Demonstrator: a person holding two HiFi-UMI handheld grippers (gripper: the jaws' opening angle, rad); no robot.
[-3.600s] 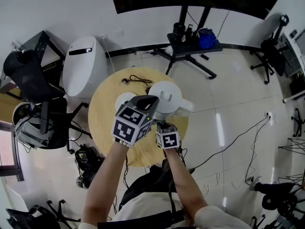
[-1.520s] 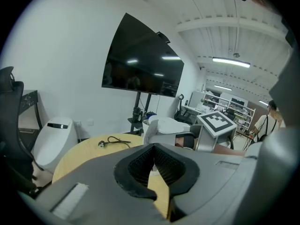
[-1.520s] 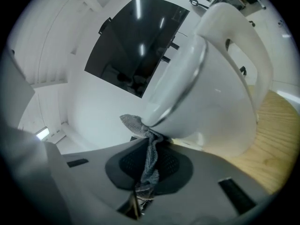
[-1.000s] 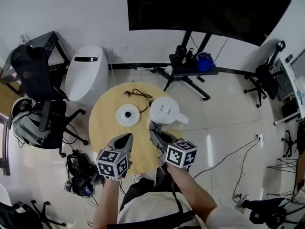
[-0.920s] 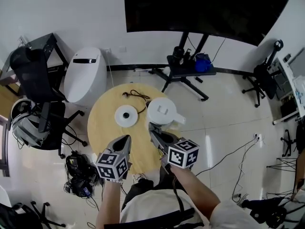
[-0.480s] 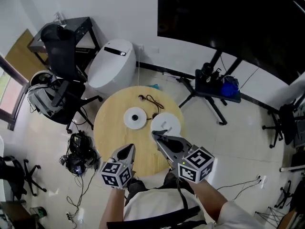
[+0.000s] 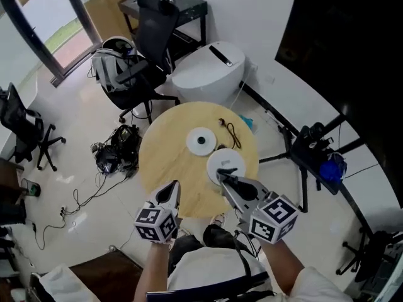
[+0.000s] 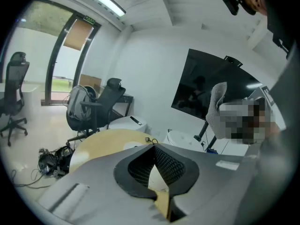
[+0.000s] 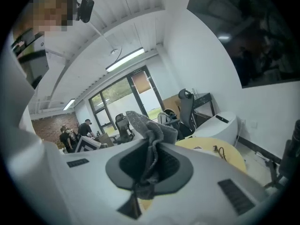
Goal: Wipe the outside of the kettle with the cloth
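One white kettle (image 7: pixel 225 164) stands on the single round wooden table (image 7: pixel 165 162), at about 3 o'clock from the table's middle. Its one loose round base (image 7: pixel 201 141) lies apart from it at 12 o'clock, and one dark cable (image 7: pixel 229 131) lies near the rim at 1 o'clock.

There are two grippers. The right gripper (image 7: pixel 223 181) is at the table's 5 o'clock edge, with its tips close to the kettle. The left gripper (image 7: pixel 174 187) is at 7 o'clock, well apart from the kettle.

Only the right gripper view shows the one grey cloth (image 9: pixel 146 123) plainly, bunched and clamped between that gripper's jaws. The left gripper view shows its jaws pressed together on nothing. Only the head view shows the kettle from above.
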